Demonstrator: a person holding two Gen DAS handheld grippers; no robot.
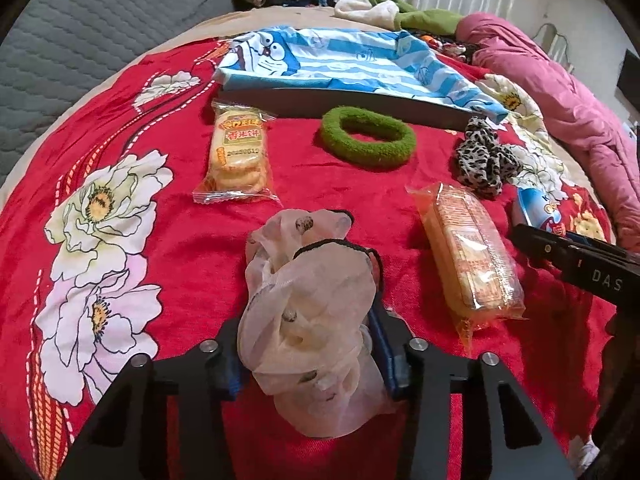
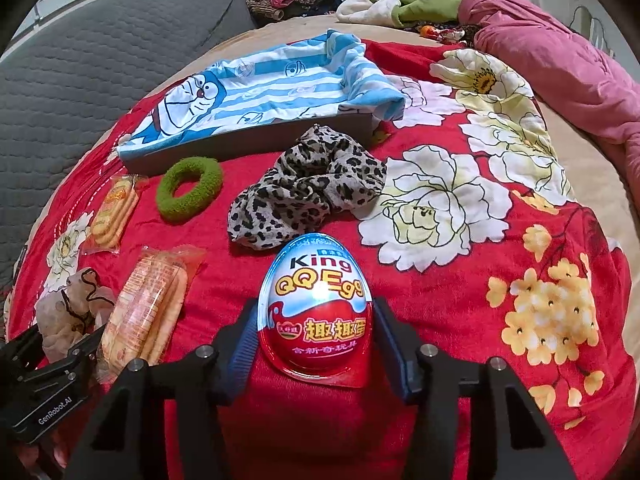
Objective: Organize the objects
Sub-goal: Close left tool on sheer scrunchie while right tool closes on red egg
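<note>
L claw point(image 1: 308, 364) round sheer scrunchie point(image 1: 308, 312)

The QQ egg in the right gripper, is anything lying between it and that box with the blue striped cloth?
Yes. The leopard print scrunchie lies on the red blanket directly between the QQ egg and the cloth-lined box. The green ring sits off to the left. Lifting the egg over them would likely clear both.

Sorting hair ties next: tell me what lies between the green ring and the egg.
The leopard-print scrunchie lies between green ring and egg, seen in the right wrist view.
</note>
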